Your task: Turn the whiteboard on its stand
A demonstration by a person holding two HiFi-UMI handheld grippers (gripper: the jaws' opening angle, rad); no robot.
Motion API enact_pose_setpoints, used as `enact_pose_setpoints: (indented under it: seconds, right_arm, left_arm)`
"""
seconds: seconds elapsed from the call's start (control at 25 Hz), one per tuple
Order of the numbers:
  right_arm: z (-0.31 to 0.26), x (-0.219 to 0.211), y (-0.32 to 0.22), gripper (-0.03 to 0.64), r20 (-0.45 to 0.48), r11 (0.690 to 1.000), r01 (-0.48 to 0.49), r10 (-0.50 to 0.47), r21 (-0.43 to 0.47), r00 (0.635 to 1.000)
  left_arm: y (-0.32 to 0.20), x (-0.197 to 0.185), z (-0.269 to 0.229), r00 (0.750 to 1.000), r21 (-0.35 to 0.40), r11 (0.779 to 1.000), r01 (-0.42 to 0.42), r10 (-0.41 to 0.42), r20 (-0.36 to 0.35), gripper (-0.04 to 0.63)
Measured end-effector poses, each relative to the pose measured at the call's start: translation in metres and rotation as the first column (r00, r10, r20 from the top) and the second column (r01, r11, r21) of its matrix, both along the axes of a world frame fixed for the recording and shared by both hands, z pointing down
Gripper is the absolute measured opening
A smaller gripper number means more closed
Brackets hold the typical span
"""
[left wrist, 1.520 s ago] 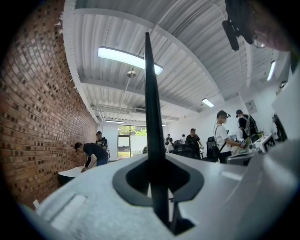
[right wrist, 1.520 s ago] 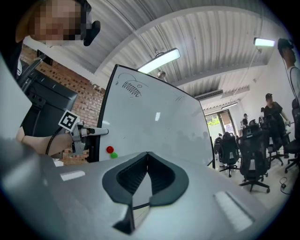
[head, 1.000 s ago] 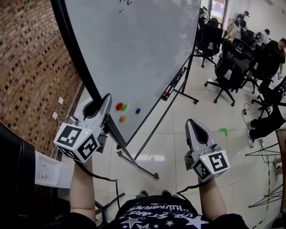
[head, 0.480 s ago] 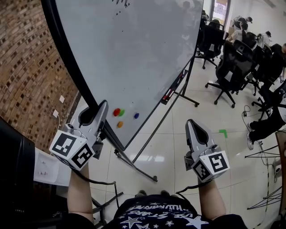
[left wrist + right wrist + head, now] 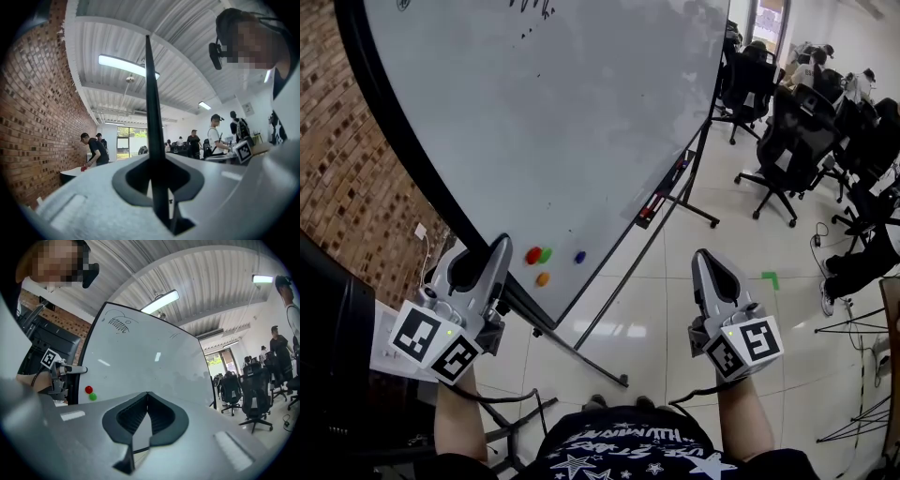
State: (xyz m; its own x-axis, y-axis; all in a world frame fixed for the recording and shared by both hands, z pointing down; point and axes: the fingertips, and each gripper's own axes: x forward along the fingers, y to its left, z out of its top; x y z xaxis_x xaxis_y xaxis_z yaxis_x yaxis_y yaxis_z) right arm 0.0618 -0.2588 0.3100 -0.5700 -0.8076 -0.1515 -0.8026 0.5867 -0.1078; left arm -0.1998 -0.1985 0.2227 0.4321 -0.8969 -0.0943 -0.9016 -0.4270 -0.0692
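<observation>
Whiteboard (image 5: pixel 572 122) sits angled on its stand (image 5: pixel 581 357), near edge just beside the brick wall (image 5: pixel 347 178). Left gripper (image 5: pixel 499 246) is clamped on that thin frame edge and could slip, or swing the board into the wall. Right gripper (image 5: pixel 706 255), away from the wall, is closed on nothing — only 1 grip.

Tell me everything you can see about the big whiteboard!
The whiteboard is a big, glossy white panel in a thin dark frame, held on a dark metal stand on the tiled floor beside a brick wall. Small dark scribbles sit near its top. A red magnet, green magnet, blue magnet and orange magnet stick near its lower corner. A tray along its bottom edge holds what look like markers. The left gripper is clamped on its dark frame edge.
</observation>
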Motion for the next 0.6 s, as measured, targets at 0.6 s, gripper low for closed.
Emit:
enact_pose_setpoints:
  seconds: [0.6]
  right_arm:
    - [0.01,-0.007,0.067,0.008,0.007,0.996,0.088,-0.088,0.005,0.996]
  left_arm:
    - [0.126,-0.016,0.008,0.998,0.032,0.998,0.061,-0.061,-0.017,0.048]
